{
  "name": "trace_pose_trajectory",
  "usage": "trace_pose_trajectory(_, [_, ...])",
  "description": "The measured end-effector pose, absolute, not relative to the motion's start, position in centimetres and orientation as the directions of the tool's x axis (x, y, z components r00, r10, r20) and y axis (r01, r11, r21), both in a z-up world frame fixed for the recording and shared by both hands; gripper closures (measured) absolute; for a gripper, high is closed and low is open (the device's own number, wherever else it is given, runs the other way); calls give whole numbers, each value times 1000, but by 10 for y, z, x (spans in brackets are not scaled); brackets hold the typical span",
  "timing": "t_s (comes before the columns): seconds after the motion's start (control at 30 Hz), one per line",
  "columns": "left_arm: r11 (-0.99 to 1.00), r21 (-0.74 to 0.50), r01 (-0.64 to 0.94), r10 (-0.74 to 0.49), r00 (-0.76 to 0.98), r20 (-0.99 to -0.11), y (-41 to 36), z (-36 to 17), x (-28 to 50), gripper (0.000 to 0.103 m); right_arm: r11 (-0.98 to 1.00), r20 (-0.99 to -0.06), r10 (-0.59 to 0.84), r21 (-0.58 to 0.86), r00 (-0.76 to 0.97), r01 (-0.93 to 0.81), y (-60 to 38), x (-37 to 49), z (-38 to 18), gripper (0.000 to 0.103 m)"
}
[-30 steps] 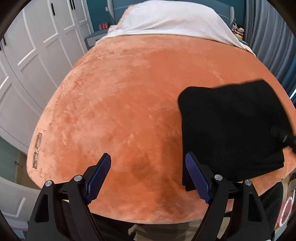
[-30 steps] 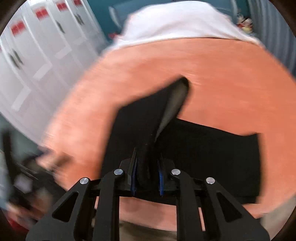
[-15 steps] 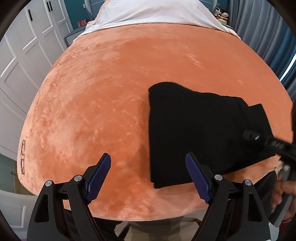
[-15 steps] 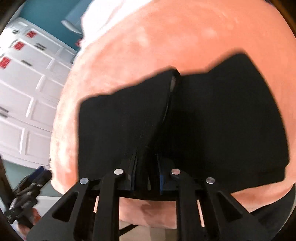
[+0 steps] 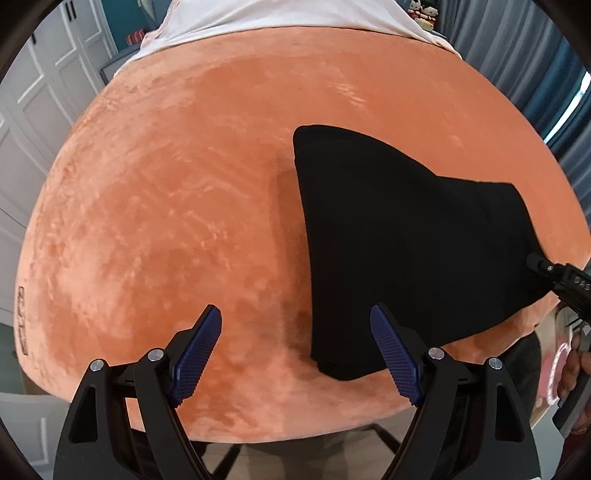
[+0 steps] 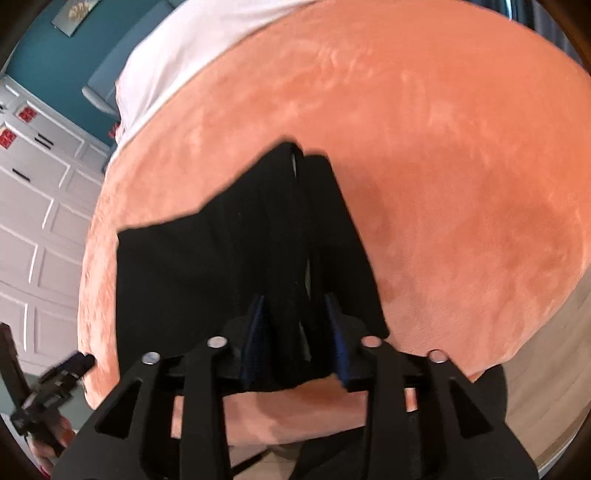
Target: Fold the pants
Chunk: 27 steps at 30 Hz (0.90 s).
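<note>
Your right gripper (image 6: pixel 295 332) blurs in its own view, so you cannot tell whether its blue pads (image 6: pixel 255 332) still press the raised fold of the black folded fabric pants (image 5: pixel 406 240); a second ago they pinched that fold tightly, and the jaws have just been opening with the cloth between them. Your left gripper (image 5: pixel 299 350) hangs wide open and holds nothing, above bare blanket just left of the pants' near corner. The pants lie on the near right part of the orange plush blanket (image 5: pixel 184 203). Beyond, the white sheet (image 5: pixel 277 14) is cut off by the frame.
</note>
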<state>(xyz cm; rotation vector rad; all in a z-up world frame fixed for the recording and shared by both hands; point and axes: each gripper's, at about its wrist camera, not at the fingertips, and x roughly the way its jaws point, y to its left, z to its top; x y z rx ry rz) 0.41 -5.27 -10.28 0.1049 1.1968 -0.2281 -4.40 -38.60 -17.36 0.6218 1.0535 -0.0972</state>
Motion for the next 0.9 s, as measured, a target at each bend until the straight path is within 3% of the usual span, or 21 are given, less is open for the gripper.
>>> trace_pose_trajectory(0.03, [974,-53,221,-127,335,-933,-51,-106,8,23,828,-830,208,431,518,357,-393,-46,-165,61])
trace_pose_trajectory(0.1, [974,-97,207,-158,301,-940,-50,-116,16,23,835,-824,196,425,532,350,-393,-39,-159,43])
trace_pose_trajectory(0.13, [973,-118,199,-172,279,-945,-50,-122,21,23,841,-828,192,416,527,347,-391,-30,-162,26])
trace_pose_trajectory(0.17, [971,-146,188,-191,251,-949,-50,-129,26,23,849,-836,195,405,512,338,-385,-20,-165,24])
trace_pose_trajectory(0.27, [971,-165,173,-204,238,-949,-53,-135,29,23,877,-857,174,359,484,320,-374,5,-174,33])
trace_pose_trajectory(0.4, [967,-141,214,-193,246,-950,-65,-135,25,23,916,-848,111,290,519,278,-367,45,-175,35])
trace_pose_trajectory(0.43, [967,-129,218,-182,243,-953,-67,-137,25,23,928,-863,91,255,496,273,-364,54,-179,55])
trace_pose_trajectory(0.47, [968,-120,221,-172,237,-956,-69,-138,25,23,939,-876,72,221,477,264,-363,62,-179,97])
trace_pose_trajectory(0.57, [968,-93,234,-149,236,-960,-75,-143,24,23,927,-830,68,257,554,272,-376,63,-149,97])
trace_pose_trajectory(0.67, [965,-103,242,-154,203,-967,-79,-155,24,21,945,-903,-66,80,425,318,-391,76,-185,91])
trace_pose_trajectory(0.73, [966,-75,246,-128,206,-970,-82,-160,23,21,920,-895,-31,148,444,363,-402,67,-185,83])
trace_pose_trajectory(0.8, [964,-56,259,-114,217,-969,-84,-161,22,19,891,-843,-52,203,535,406,-402,47,-155,83])
trace_pose_trajectory(0.9, [967,-61,246,-116,214,-970,-82,-166,22,16,900,-777,78,324,625,292,-374,38,-128,83])
